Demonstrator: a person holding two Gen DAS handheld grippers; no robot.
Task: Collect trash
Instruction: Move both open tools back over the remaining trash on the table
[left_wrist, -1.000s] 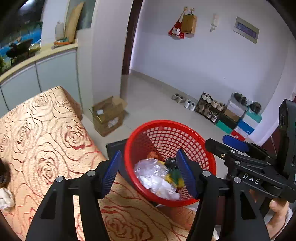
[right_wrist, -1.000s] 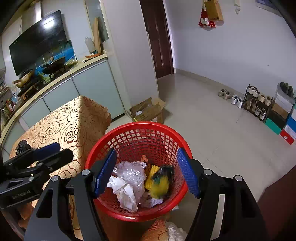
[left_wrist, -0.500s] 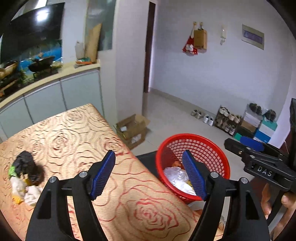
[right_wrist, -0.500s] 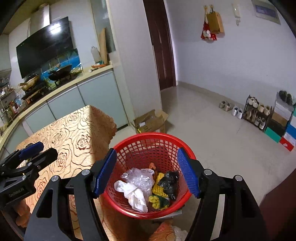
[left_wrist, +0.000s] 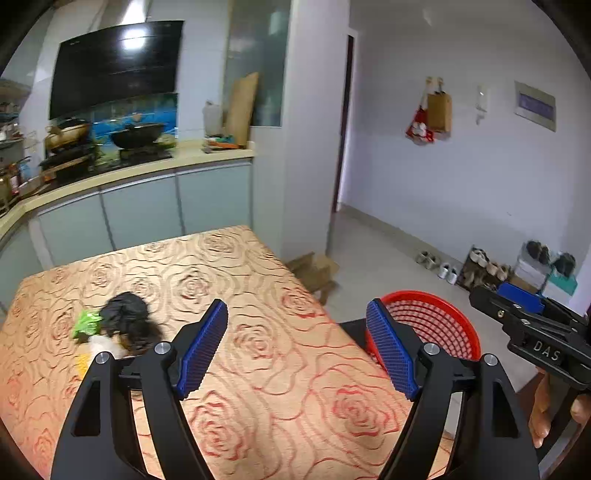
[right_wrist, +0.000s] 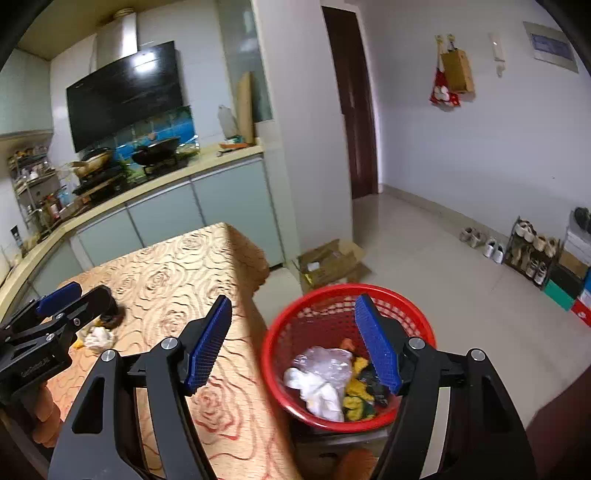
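Two grippers hang over a rose-patterned table, trash still waiting on it.

The left gripper (left_wrist: 297, 343) has just been opening its jaws, which stand wide with nothing between them; the right gripper (right_wrist: 291, 339) is also spread and empty. A trash pile (left_wrist: 118, 325) — dark, green and white scraps — lies on the table (left_wrist: 258, 369) at the left; the red basket (right_wrist: 280, 354), beside the table's right edge, holds crumpled plastic, paper and yellow bits.

Black tongs (left_wrist: 297, 347) with ribbed blue pads (left_wrist: 202, 349), silver screws
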